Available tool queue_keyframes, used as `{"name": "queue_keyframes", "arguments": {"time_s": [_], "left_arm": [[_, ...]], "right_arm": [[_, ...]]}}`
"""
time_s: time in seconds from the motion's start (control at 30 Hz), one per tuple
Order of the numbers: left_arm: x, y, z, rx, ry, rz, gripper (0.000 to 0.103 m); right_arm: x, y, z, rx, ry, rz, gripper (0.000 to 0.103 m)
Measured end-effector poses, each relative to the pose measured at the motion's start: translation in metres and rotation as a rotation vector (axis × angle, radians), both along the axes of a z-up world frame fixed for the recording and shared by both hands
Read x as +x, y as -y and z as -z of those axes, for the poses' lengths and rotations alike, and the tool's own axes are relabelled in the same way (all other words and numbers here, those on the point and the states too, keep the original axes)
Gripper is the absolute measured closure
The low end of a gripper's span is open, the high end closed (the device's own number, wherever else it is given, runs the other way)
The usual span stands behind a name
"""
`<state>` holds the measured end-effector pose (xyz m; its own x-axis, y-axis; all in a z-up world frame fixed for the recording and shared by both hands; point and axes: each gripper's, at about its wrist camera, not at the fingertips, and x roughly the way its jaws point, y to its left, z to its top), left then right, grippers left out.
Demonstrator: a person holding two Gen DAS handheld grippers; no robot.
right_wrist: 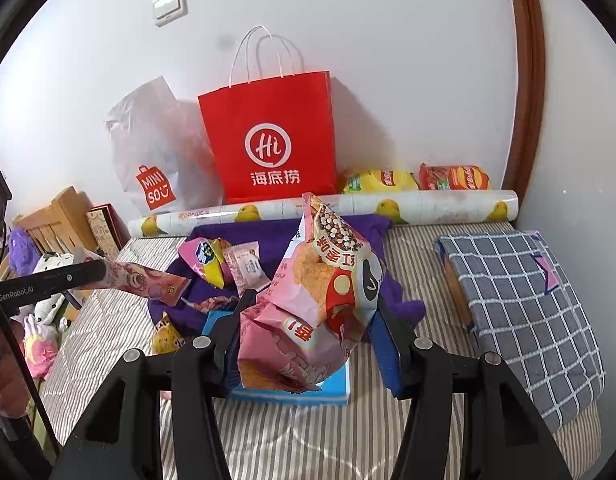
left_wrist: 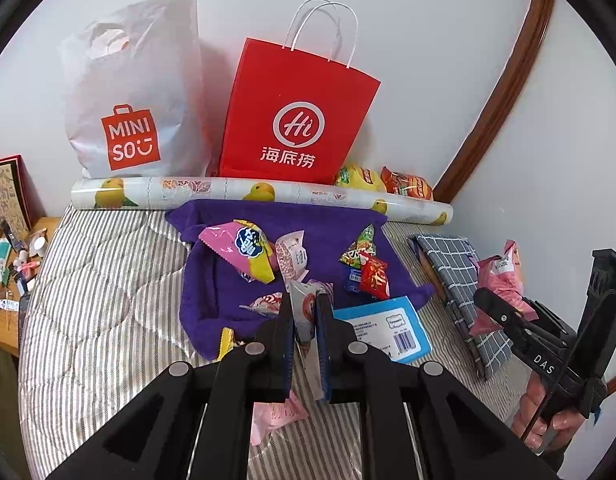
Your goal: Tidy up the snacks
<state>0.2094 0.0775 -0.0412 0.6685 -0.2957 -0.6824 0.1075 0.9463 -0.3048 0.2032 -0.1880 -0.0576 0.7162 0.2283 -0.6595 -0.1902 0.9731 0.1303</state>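
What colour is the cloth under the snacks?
Purple cloth, plain, no pattern; clearest in the left wrist view.

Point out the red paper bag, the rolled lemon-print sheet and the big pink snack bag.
red paper bag (left_wrist: 296, 120), left wrist view, its front panel at the logo.
rolled lemon-print sheet (left_wrist: 228, 192), left wrist view, mid-length on the roll.
big pink snack bag (right_wrist: 308, 312), right wrist view, its crumpled front.

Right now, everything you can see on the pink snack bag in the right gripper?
The pink snack bag is a glossy, puffed, crinkled plastic pouch printed with brown and cream balls, a red mushroom figure and red Chinese characters. It hangs tilted, its top corner leaning up toward the red paper bag. The right gripper is shut on its lower part, pads pressing both sides. It is lifted above the blue packet on the striped bedding; nothing else visibly touches it.
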Motion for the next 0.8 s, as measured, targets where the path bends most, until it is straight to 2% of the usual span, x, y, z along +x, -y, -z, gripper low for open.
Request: {"name": "queue_keyframes", "arguments": {"time_s": [0.33, 0.47, 0.8], "left_arm": [[0.018, 0.002, 0.001, 0.009, 0.009, 0.008, 0.093], [0.025, 0.002, 0.002, 0.012, 0.006, 0.010, 0.093], [0.047, 0.007, -0.005, 0.042, 0.013, 0.031, 0.093]], "right_arm": [[0.023, -0.005, 0.000, 0.014, 0.003, -0.008, 0.050], [0.032, -0.004, 0.000, 0.061, -0.013, -0.024, 0.050], [0.048, -0.010, -0.003, 0.050, 0.002, -0.021, 0.050]]}}
